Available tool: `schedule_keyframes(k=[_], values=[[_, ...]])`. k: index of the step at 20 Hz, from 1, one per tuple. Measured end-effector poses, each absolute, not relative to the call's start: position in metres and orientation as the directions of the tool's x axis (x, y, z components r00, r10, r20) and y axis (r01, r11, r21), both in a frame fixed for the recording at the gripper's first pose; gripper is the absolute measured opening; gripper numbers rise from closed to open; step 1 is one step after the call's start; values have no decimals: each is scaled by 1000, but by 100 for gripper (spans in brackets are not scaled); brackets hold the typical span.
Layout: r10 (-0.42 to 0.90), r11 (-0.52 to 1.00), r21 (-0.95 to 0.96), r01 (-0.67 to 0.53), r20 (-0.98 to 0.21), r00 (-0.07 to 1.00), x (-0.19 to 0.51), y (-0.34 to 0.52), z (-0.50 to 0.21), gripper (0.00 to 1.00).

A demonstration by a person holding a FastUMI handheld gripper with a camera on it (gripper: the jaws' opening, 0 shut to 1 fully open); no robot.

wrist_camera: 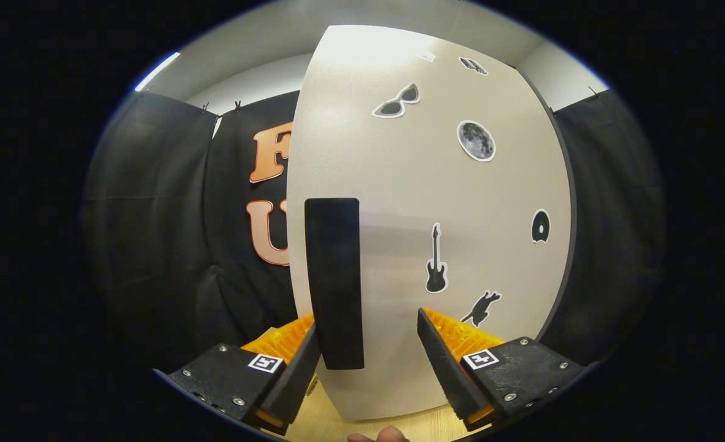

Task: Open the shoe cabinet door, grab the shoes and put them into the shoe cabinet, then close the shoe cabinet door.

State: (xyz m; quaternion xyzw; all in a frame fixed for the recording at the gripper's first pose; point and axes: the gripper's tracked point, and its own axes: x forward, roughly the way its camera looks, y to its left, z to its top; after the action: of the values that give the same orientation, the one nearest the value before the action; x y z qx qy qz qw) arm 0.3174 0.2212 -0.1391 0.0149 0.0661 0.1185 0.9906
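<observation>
Gripper view: the shoe cabinet door (pixel 423 202) stands upright just ahead of the gripper (pixel 368 356). Its handle (pixel 333 282), long axis vertical, sits along the door's left edge, between the 2 spread fingers, nearer the left one.

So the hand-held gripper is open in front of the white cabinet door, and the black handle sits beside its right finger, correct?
Not quite. In the gripper view the hand-held gripper is open before the cabinet door, but the black handle sits beside its left finger, not the right.
</observation>
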Motion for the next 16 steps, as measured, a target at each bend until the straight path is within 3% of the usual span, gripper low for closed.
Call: schedule_keyframes(k=[5,16], values=[[248,969,41,-244,-126,961,327,225,-142,93],[128,992,14,-127,-158,979,339,227,-147,95]])
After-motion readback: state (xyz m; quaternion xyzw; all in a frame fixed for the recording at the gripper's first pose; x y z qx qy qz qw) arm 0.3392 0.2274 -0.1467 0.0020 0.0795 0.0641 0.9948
